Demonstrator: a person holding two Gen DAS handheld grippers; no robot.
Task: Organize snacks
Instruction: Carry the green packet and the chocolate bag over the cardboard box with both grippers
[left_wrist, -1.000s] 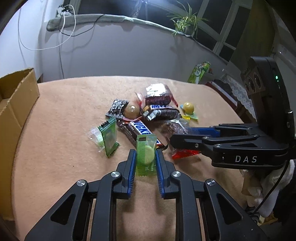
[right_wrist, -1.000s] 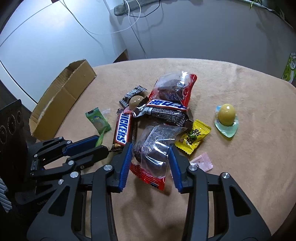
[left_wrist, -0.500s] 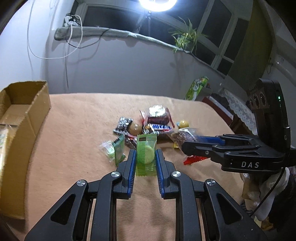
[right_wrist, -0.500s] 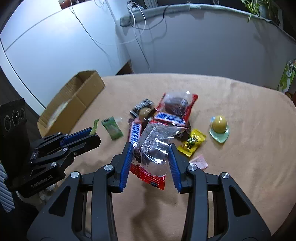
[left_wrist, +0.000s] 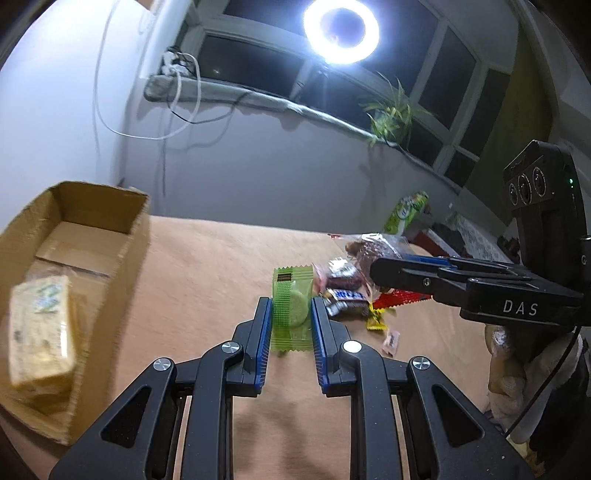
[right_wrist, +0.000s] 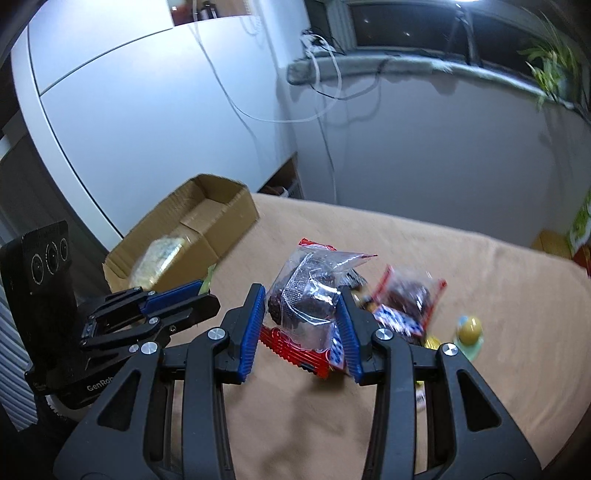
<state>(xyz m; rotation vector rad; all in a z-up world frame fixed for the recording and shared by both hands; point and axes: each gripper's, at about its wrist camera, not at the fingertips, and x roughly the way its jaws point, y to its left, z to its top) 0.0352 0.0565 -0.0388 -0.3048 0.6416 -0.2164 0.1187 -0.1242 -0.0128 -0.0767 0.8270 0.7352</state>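
- Snacks in hand, two: a green wafer packet (left_wrist: 291, 308) pinched upright between the blue pads of the left gripper (left_wrist: 291, 314), and a clear bag of dark sweets with a red base (right_wrist: 306, 299) clamped in the right gripper (right_wrist: 301, 317). Both hang above the cloth, off the pile, presumably bound for the box.
- Grip: each packet is taken by its flat sides, jaws narrowed onto the wrapper; likely chosen so soft film does not slip.
- Cardboard box (left_wrist: 110, 236): open-topped, at the table's left edge; one pale wrapped block (left_wrist: 40, 332) already lies inside, so it reads as the sorting container.
- Loose pile (left_wrist: 343, 291): bars and small wrapped sweets near the table's middle, still unsorted; a yellow ball sweet on a green wrapper (right_wrist: 469, 328) sits apart toward the right edge.
- Table (left_wrist: 207, 266): covered in tan cloth.
- Surroundings: ring light (left_wrist: 341, 29) above a dark window, potted plant (left_wrist: 391, 114) on the sill.
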